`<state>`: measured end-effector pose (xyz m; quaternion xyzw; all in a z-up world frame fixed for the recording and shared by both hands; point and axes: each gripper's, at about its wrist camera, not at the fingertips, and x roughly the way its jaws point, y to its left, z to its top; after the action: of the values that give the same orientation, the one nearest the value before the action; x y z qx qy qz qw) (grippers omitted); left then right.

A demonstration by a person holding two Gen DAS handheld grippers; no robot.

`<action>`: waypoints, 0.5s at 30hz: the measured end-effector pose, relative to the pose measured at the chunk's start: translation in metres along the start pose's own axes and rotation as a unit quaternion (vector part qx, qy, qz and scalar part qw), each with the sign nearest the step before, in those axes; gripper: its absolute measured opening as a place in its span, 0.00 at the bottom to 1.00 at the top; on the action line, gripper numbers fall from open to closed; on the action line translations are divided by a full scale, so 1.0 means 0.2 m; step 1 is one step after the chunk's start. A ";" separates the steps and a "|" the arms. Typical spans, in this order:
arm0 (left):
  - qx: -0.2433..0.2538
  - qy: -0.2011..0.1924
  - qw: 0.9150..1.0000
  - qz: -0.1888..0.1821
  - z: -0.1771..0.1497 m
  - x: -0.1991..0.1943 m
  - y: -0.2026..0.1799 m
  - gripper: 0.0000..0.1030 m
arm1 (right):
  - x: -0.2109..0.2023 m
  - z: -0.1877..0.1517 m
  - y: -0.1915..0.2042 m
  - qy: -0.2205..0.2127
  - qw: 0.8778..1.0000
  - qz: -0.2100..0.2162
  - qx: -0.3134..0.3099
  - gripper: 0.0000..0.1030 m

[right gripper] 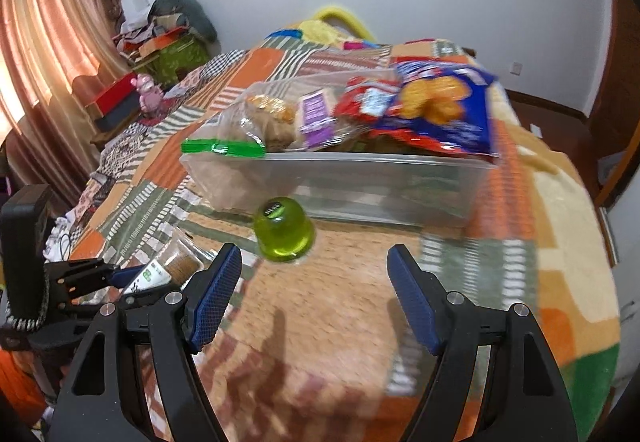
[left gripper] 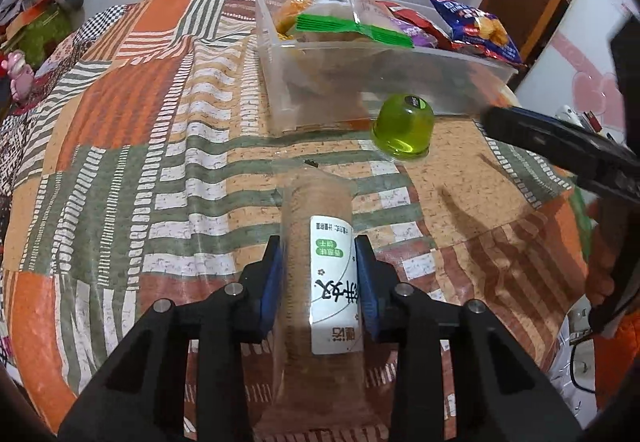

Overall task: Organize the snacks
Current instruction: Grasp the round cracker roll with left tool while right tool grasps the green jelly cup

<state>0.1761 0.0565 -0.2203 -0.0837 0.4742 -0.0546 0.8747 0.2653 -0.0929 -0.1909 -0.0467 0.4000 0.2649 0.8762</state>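
Note:
My left gripper [left gripper: 318,250] is shut on a clear pack of brown biscuits with a white label [left gripper: 320,262], held above the patchwork bedspread [left gripper: 120,146]. The pack also shows at the left of the right wrist view [right gripper: 172,266]. A green jelly cup [left gripper: 403,127] sits upside down on the bed in front of a clear plastic bin [left gripper: 360,82] that holds several snack bags. My right gripper [right gripper: 314,258] is open and empty, just short of the jelly cup [right gripper: 283,230], with the bin [right gripper: 360,182] beyond it.
A blue chip bag [right gripper: 444,110] sticks out over the bin's right end. Boxes and a pink toy [right gripper: 150,94] lie beside the bed at the left near the curtain. The bed's edge drops off at the right.

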 end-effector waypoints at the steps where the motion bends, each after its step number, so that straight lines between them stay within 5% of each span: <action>1: 0.004 0.000 1.000 0.003 0.00 0.01 0.00 0.34 | 0.03 0.01 0.01 0.005 1.000 0.003 -0.002 0.70; 7: 0.010 -0.014 1.000 -0.003 -0.03 0.03 -0.01 0.35 | 0.19 0.05 0.04 0.036 0.999 0.012 -0.010 0.54; 15: -0.002 -0.016 1.000 -0.012 0.01 0.03 0.02 0.35 | 0.28 0.04 0.05 0.065 0.998 0.018 -0.010 0.46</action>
<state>0.1804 0.0597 -0.2247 -0.0918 0.4593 -0.0625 0.8813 0.2963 -0.0588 -0.2252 -0.0657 0.4542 0.2808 0.8429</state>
